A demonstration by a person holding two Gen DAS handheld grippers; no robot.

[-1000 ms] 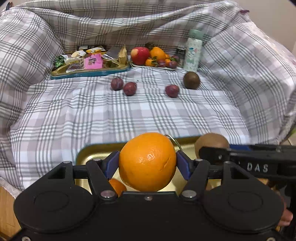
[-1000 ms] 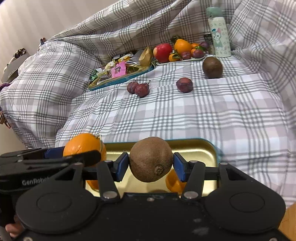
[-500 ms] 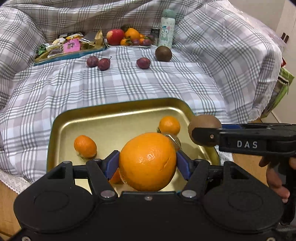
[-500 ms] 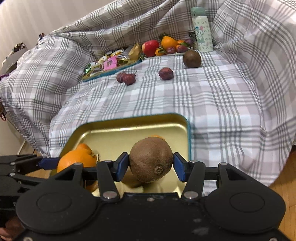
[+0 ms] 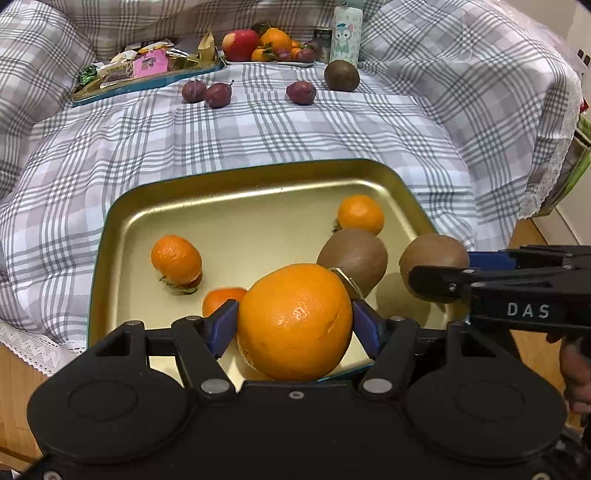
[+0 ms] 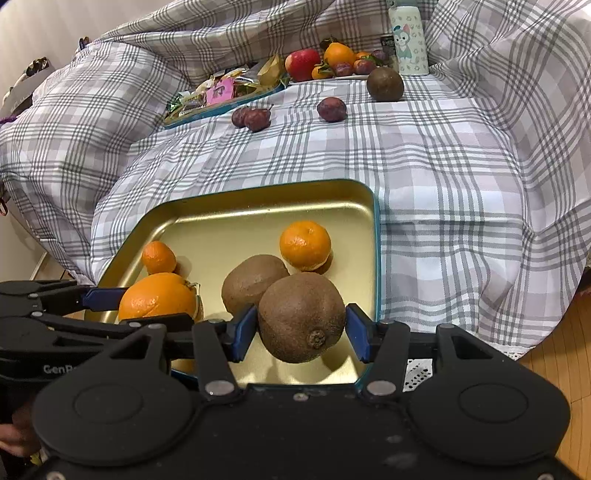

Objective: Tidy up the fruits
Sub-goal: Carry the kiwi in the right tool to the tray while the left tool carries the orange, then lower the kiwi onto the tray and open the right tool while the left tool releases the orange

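My left gripper (image 5: 293, 326) is shut on a large orange (image 5: 295, 321), held just above the near edge of a gold tray (image 5: 236, 181). To its right, my right gripper (image 6: 301, 330) is shut on a brown kiwi (image 6: 301, 315), also over the tray's near part (image 6: 207, 218). That gripper and its kiwi (image 5: 434, 258) show at the right of the left wrist view. In the tray lie a kiwi (image 5: 352, 256) and small mandarins (image 5: 176, 260) (image 5: 360, 214). Three plums (image 5: 218, 94) and a dark round fruit (image 5: 341, 75) lie on the checked cloth beyond.
At the back stand a tray of snack packets (image 5: 147, 70), a plate of apple and oranges (image 5: 266, 46) and a printed bottle (image 5: 345, 35). The checked cloth (image 5: 258, 129) rises in folds on both sides. The tray sits at the cloth's front edge, wooden floor (image 6: 554, 350) beyond.
Both grippers drew back toward the front edge and tipped downward with their fruit still held. The gold tray and the fruit inside it came fully into view beneath them.
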